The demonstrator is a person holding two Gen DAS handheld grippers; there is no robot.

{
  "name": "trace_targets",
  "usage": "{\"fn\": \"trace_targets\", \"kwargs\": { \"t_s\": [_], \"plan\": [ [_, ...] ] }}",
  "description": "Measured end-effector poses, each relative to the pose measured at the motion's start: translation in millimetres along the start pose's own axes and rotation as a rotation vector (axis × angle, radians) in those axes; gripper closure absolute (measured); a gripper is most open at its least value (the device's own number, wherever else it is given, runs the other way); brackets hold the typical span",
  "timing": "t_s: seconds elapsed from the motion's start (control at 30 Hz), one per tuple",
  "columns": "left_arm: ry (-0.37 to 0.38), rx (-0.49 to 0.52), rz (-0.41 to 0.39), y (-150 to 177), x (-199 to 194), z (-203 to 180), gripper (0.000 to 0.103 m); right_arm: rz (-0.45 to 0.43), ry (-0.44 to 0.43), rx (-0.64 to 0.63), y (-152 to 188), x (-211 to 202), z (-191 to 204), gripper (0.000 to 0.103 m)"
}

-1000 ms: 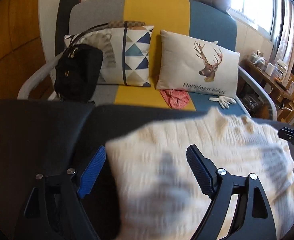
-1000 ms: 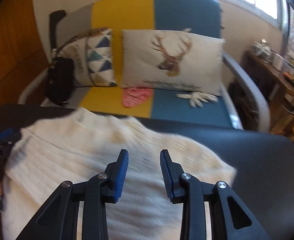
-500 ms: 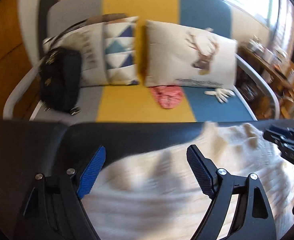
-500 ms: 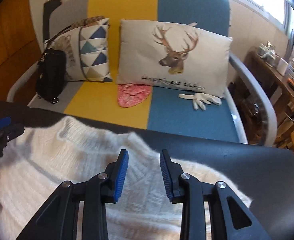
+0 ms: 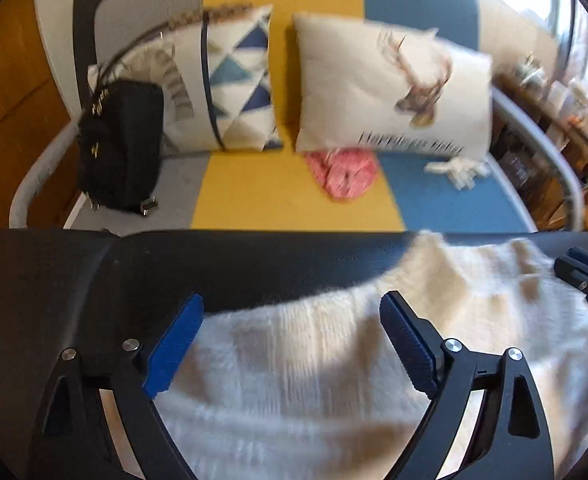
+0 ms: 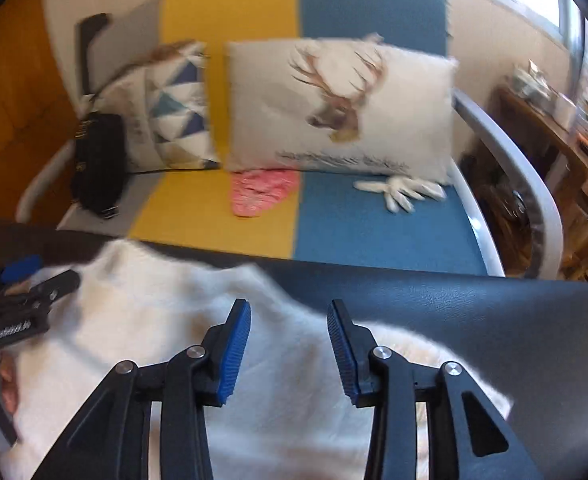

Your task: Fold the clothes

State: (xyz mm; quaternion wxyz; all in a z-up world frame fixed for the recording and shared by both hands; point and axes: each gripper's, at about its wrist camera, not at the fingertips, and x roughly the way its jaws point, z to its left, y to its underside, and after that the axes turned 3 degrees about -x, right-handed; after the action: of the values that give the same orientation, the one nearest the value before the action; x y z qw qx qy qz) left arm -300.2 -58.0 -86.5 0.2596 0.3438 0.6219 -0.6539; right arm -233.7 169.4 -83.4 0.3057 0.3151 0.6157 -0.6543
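Note:
A cream knitted sweater point(image 5: 334, 360) lies spread on a black leather table point(image 5: 173, 268); it also shows in the right wrist view point(image 6: 165, 320). My left gripper point(image 5: 291, 346) is open and empty, its blue pads above the sweater's far left edge. My right gripper point(image 6: 289, 350) is open and empty over the sweater's right part. Each gripper appears at the edge of the other's view: the right one point(image 5: 586, 280) and the left one point(image 6: 17, 300).
Behind the table stands a grey, yellow and blue sofa point(image 5: 277, 196) with two cushions point(image 5: 390, 92), a black bag point(image 5: 119, 148), a pink cloth point(image 5: 346, 172) and white gloves point(image 6: 402, 192). A cluttered wooden shelf point(image 6: 554, 128) is at the right.
Both grippers have pulled back toward the near side of the table, so more bare table shows beyond the sweater. The right gripper's jaws have opened wider. The left stays open.

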Motion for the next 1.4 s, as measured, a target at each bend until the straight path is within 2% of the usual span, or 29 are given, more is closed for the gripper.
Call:
{"fn": "trace_targets", "kwargs": {
  "t_s": [0.07, 0.13, 0.17, 0.2, 0.27, 0.4, 0.47, 0.53, 0.6, 0.63, 0.7, 0.73, 0.8, 0.93, 1.0, 1.03, 1.13, 1.2, 1.27, 1.33, 1.4],
  "plan": [
    [-0.023, 0.034, -0.02, 9, -9, -1, 0.011, 0.028, 0.027, -0.053, 9, -1, 12, 0.064],
    [-0.056, 0.087, 0.029, 18, 1, -5, 0.011, 0.116, 0.096, -0.073, 17, 21, 11, 0.063],
    [-0.063, 0.103, 0.072, 21, 8, -5, 0.011, 0.072, 0.074, -0.039, 17, 16, 5, 0.063],
    [-0.049, 0.083, 0.067, 22, 3, 0, 0.013, 0.096, 0.067, -0.004, 16, 11, 2, 0.064],
    [-0.043, 0.04, 0.02, 25, -22, 10, 0.013, 0.034, 0.067, 0.019, 18, -20, 3, 0.064],
    [0.003, 0.013, -0.068, 56, -82, 29, 0.013, -0.025, -0.022, -0.004, 50, -83, 23, 0.063],
    [0.016, 0.0, -0.083, 80, -106, 38, 0.013, -0.008, -0.013, -0.017, 73, -97, 34, 0.063],
    [-0.013, -0.006, -0.068, 102, -112, 43, 0.013, 0.046, 0.043, -0.025, 96, -92, 42, 0.063],
    [-0.038, 0.009, 0.032, 117, -92, 46, 0.013, 0.132, 0.057, -0.01, 115, -68, 46, 0.062],
    [-0.048, 0.016, 0.074, 121, -82, 48, 0.011, 0.067, 0.062, -0.018, 119, -72, 47, 0.062],
    [-0.038, -0.014, 0.06, 120, -91, 56, 0.011, 0.1, 0.053, 0.026, 116, -79, 45, 0.062],
    [-0.047, -0.029, 0.04, 119, -104, 58, 0.012, 0.084, 0.036, 0.057, 114, -91, 44, 0.062],
    [-0.035, -0.047, -0.024, 123, -138, 60, 0.012, 0.04, -0.004, 0.035, 118, -121, 52, 0.062],
    [0.05, -0.032, -0.076, 166, -197, 52, 0.012, 0.052, -0.059, -0.029, 171, -168, 75, 0.062],
    [0.061, -0.005, -0.06, 194, -209, 47, 0.012, 0.09, -0.026, -0.028, 212, -182, 81, 0.062],
    [0.052, 0.011, -0.025, 206, -207, 45, 0.012, 0.117, -0.003, -0.025, 231, -186, 82, 0.062],
    [0.014, 0.027, 0.1, 236, -184, 47, 0.011, 0.114, 0.048, 0.022, 274, -195, 66, 0.061],
    [0.015, -0.009, 0.072, 242, -189, 55, 0.011, 0.129, 0.06, 0.079, 280, -208, 56, 0.062],
    [0.036, -0.049, 0.083, 242, -200, 61, 0.011, 0.131, 0.045, 0.148, 284, -225, 47, 0.062],
    [0.068, -0.086, 0.08, 244, -214, 66, 0.011, 0.125, -0.001, 0.147, 294, -242, 48, 0.061],
    [0.09, -0.061, 0.08, 257, -228, 61, 0.011, 0.148, -0.026, 0.115, 307, -252, 59, 0.061]
  ]
}}
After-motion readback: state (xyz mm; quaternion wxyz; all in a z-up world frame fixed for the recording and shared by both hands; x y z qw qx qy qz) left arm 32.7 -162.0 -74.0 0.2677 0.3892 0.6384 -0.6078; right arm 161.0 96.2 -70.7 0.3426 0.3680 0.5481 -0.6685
